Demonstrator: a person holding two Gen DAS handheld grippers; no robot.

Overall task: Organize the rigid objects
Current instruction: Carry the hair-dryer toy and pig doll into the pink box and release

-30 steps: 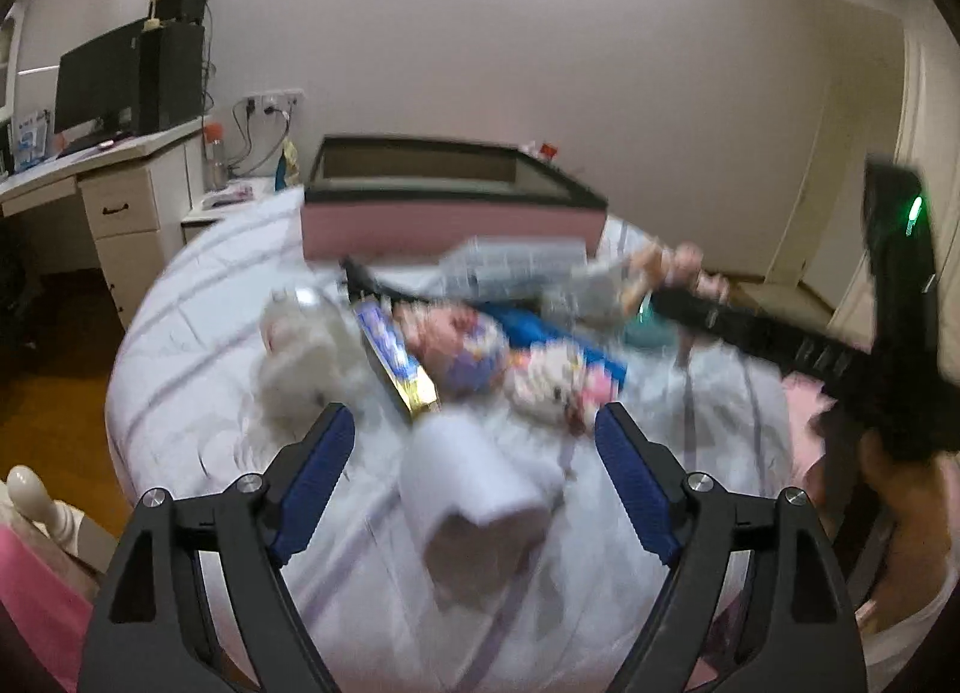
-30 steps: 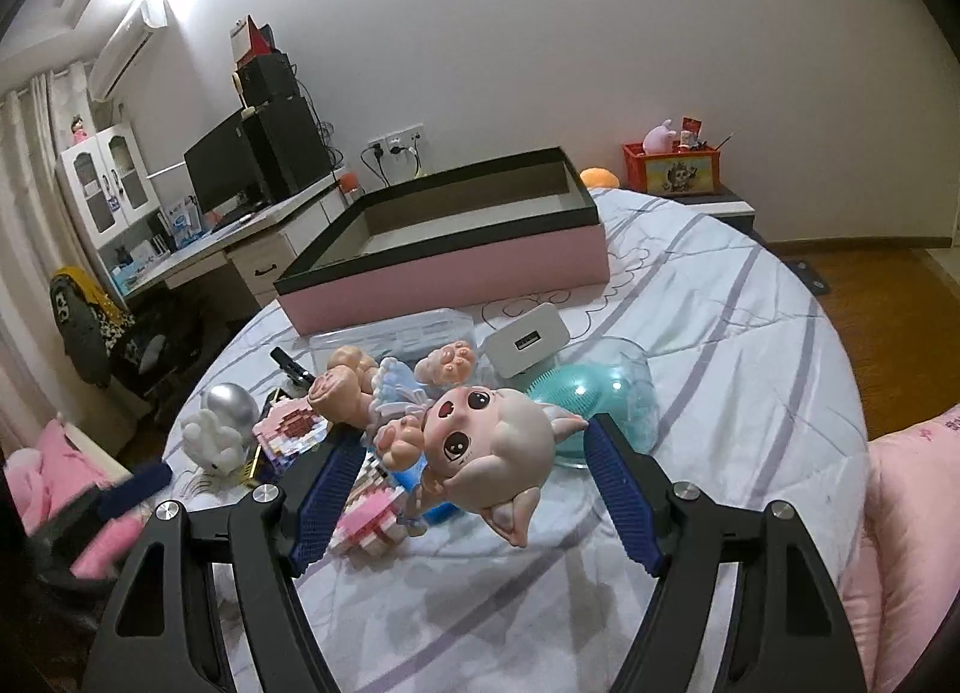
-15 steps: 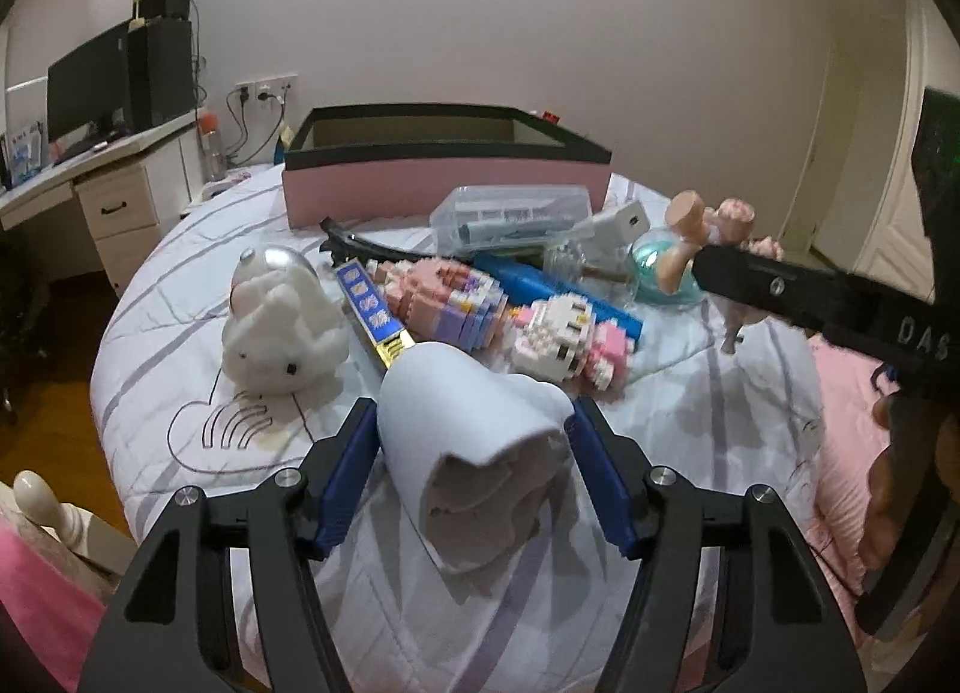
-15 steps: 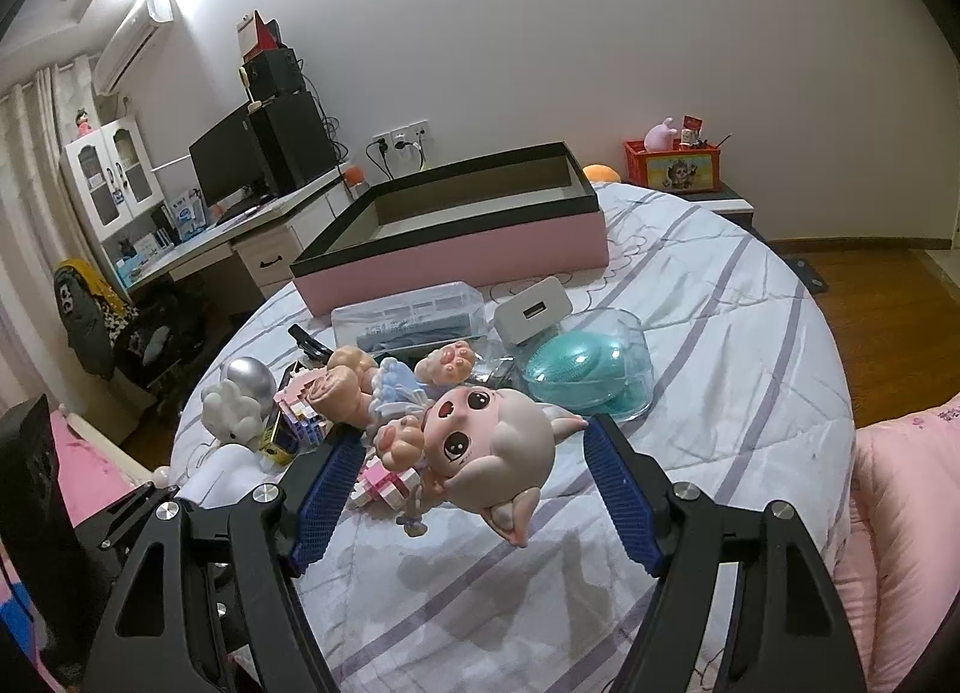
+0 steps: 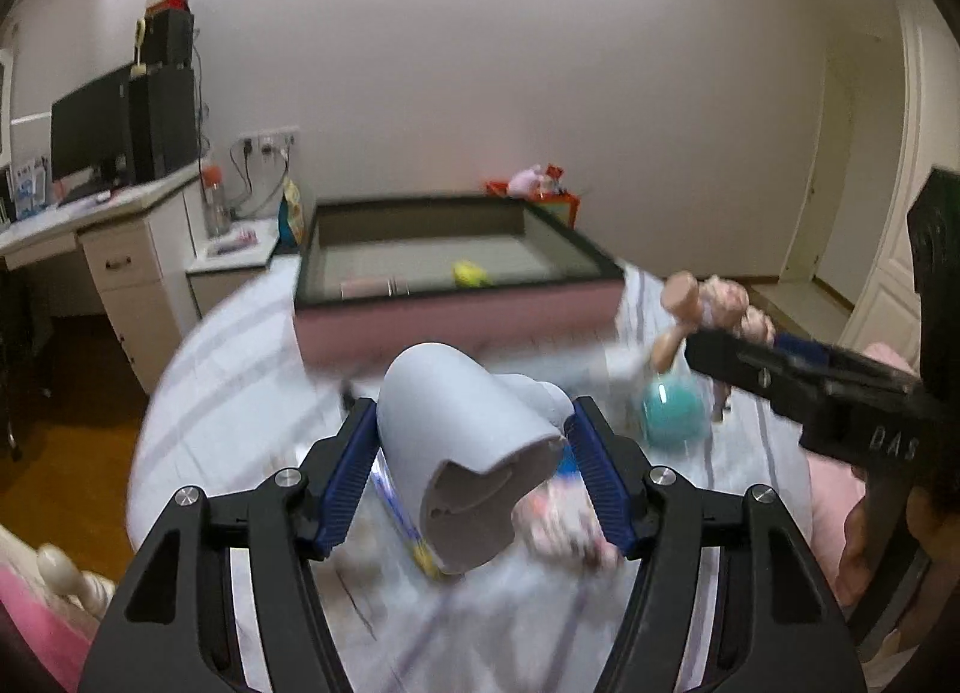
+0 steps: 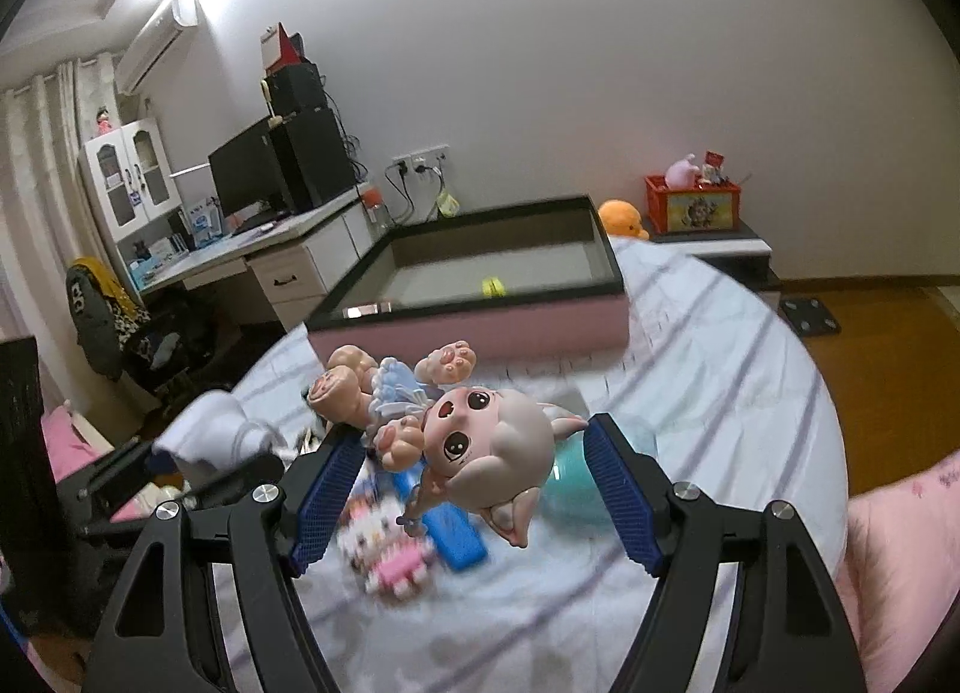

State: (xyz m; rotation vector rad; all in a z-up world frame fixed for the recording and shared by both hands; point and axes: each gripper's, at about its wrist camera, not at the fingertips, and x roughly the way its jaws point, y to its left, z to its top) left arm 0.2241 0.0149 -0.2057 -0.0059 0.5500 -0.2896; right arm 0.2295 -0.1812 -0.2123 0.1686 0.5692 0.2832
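Left wrist view: far on the bed (image 5: 240, 393), pink box (image 5: 456, 327) nearly bare, just two small bits inside. Left gripper (image 5: 474, 474) pinching a pale foam roll (image 5: 468, 453); right gripper (image 6: 474, 492) clamped on a pig doll (image 6: 480, 441). Near, block toy (image 6: 390, 555), blue case (image 6: 453, 537), teal dome (image 6: 576, 483) left unsorted.

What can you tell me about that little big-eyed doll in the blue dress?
The pale pink, glossy plastic-looking big-eyed doll in the blue dress has a large rounded head with pointed ears, dark red eyes and chubby limbs with pink paw pads. It lies tipped over, head toward the camera and feet toward the far box, lifted clear of the striped bedspread. The right tongs seem to grip it between blue ribbed pads, though the contact itself is hidden.
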